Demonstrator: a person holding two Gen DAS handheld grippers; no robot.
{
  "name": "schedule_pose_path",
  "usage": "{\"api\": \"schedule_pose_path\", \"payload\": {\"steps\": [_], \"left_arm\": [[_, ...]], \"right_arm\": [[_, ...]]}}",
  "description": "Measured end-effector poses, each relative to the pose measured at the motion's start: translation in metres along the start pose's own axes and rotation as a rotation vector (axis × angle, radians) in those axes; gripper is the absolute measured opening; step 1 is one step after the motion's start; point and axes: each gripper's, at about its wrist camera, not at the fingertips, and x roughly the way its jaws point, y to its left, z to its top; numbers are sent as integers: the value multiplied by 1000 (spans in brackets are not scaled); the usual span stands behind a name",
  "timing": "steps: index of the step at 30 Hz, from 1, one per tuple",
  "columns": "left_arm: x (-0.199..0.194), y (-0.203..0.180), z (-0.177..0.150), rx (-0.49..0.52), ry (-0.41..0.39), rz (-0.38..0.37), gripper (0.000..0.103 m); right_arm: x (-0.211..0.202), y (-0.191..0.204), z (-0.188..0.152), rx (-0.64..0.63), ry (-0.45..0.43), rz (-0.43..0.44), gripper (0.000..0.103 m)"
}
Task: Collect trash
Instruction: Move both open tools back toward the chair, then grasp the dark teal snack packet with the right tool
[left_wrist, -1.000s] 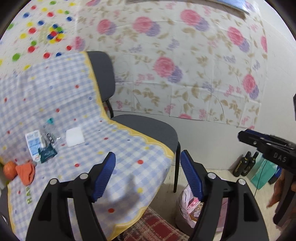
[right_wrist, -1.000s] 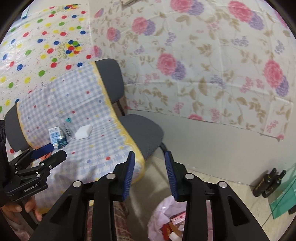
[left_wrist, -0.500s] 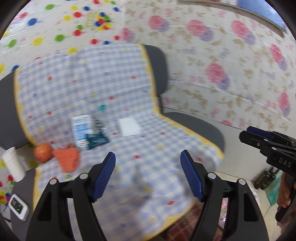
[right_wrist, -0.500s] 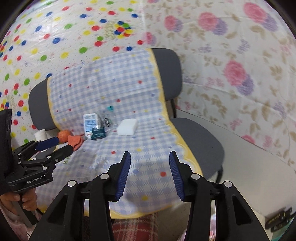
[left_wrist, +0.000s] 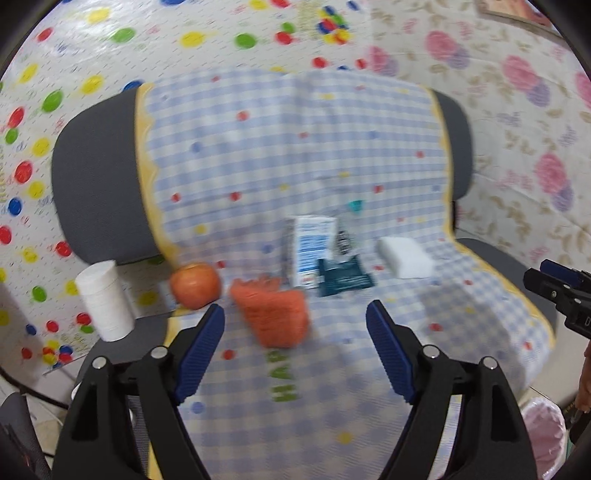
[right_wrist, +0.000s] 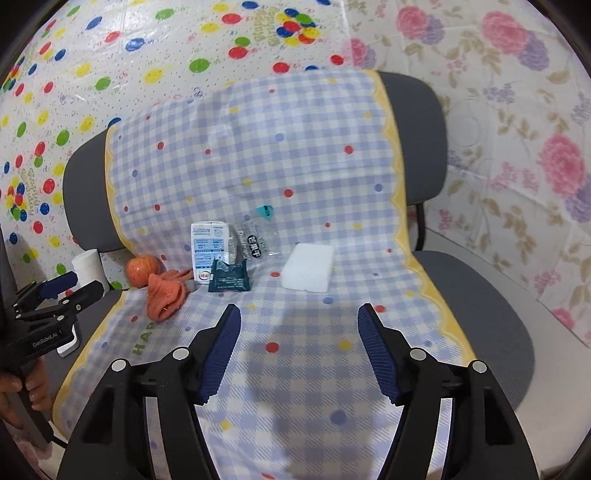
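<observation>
On the checked cloth (right_wrist: 295, 166) over two chairs lie a white carton (right_wrist: 207, 251), a dark teal wrapper (right_wrist: 229, 281), a clear plastic wrapper (right_wrist: 255, 243), a white sponge block (right_wrist: 308, 268), an orange cloth (right_wrist: 166, 293) and an apple (right_wrist: 142, 269). My left gripper (left_wrist: 295, 325) hovers just before the orange cloth (left_wrist: 275, 314), its jaws opening with nothing between them. My right gripper (right_wrist: 299, 328) hangs over the cloth short of the sponge, its jaws opening and empty too. The left gripper (right_wrist: 70, 288) shows at the left edge of the right wrist view.
A white paper roll (left_wrist: 103, 299) stands on the left chair's seat beside the apple (left_wrist: 195, 284). A pink-bagged bin (left_wrist: 546, 432) sits on the floor at the lower right. Grey chair backs (right_wrist: 417, 140) and papered walls close the far side.
Both views have swung left from the bin and the wall to the cloth and its items. The right gripper's jaws stand clearly wider than before; the left's slightly wider.
</observation>
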Motion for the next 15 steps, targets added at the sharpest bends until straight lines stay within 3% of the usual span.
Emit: {"api": "schedule_pose_path", "payload": {"steps": [15], "left_arm": [[85,66,-1,-133,129,82,79]], "right_arm": [[143,43,33,-66,150,125,66]]}}
